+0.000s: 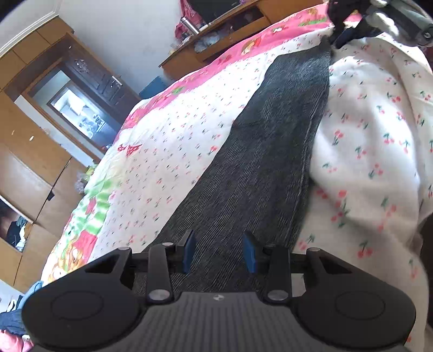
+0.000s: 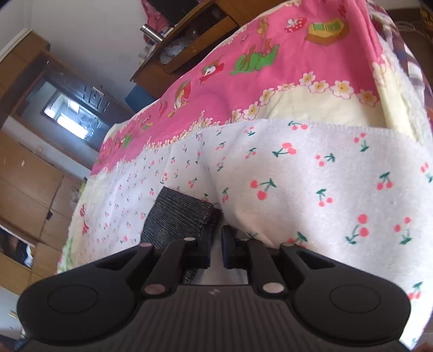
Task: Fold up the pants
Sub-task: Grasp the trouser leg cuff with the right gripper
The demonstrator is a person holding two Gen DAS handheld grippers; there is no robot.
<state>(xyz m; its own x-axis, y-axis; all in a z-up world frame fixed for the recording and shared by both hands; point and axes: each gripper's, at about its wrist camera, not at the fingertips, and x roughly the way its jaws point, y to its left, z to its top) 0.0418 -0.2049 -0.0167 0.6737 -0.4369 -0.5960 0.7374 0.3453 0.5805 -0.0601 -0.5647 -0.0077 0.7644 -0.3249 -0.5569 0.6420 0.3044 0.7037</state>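
Dark grey ribbed pants [image 1: 273,151] lie stretched in a long strip across a white cherry-print blanket [image 1: 373,130] on the bed. My left gripper [image 1: 219,239] hovers over their near end, blue pads [image 1: 189,251] apart, nothing pinched. At the far end, the right gripper [image 1: 341,29] meets the pants' tip. In the right wrist view the pants' end [image 2: 178,214] lies just left of and ahead of my right gripper [image 2: 216,237]. Its jaws stand a narrow gap apart, white blanket showing between them; grey cloth runs under the left finger.
A pink cartoon bedsheet [image 2: 216,81] lies beneath the blanket. Beyond the bed stands a wooden desk [image 1: 232,29] with a metal flask [image 1: 189,24]. Wooden wardrobes [image 1: 24,151] and a doorway [image 1: 78,108] are to the left. Clothes [image 1: 10,319] lie at lower left.
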